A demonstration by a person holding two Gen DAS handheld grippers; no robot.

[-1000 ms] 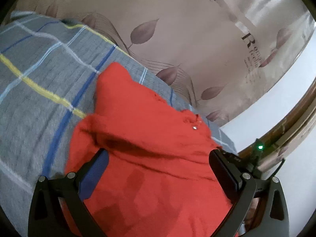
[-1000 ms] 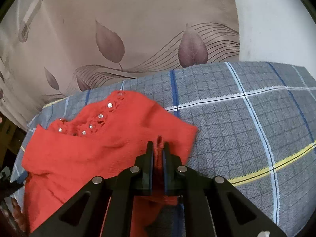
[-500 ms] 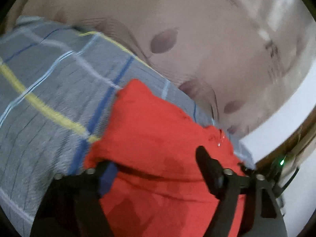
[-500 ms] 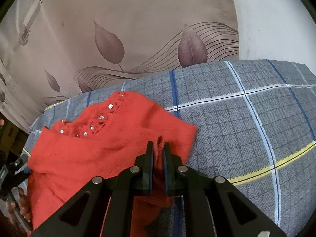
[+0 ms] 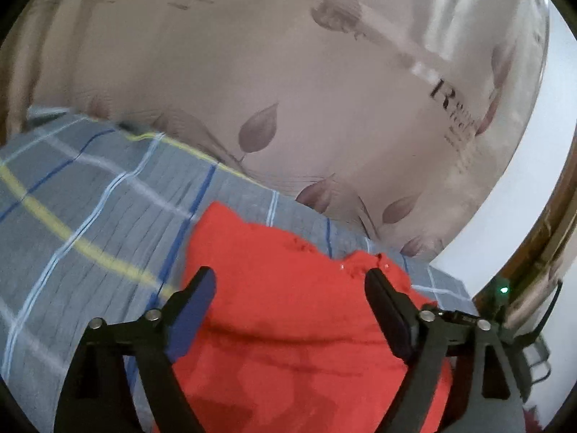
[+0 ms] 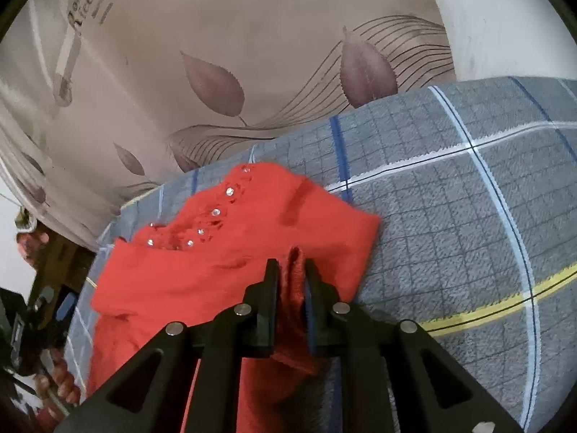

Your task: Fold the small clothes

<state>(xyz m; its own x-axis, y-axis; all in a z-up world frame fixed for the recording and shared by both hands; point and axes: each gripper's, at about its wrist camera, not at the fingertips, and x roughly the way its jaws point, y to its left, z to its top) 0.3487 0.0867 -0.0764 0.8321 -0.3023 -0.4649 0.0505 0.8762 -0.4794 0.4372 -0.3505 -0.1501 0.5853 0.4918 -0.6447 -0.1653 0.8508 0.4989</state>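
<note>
While the red top (image 6: 230, 270) lay crumpled on the plaid bedspread (image 6: 450, 216) by the leaf-print curtain (image 6: 223, 54), the right gripper (image 6: 291, 278) pinched a fold of it. The left gripper (image 5: 290, 285) stood spread wide above the top (image 5: 288, 306).

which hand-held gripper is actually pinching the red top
The right hand-held gripper: its jaws are shut on a ridge of the red top. The left hand-held gripper is wide open.

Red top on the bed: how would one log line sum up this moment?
garment: red top on plaid blanket | right tongs: shut on fabric fold | left tongs: open over top | fold: unfinished
</note>
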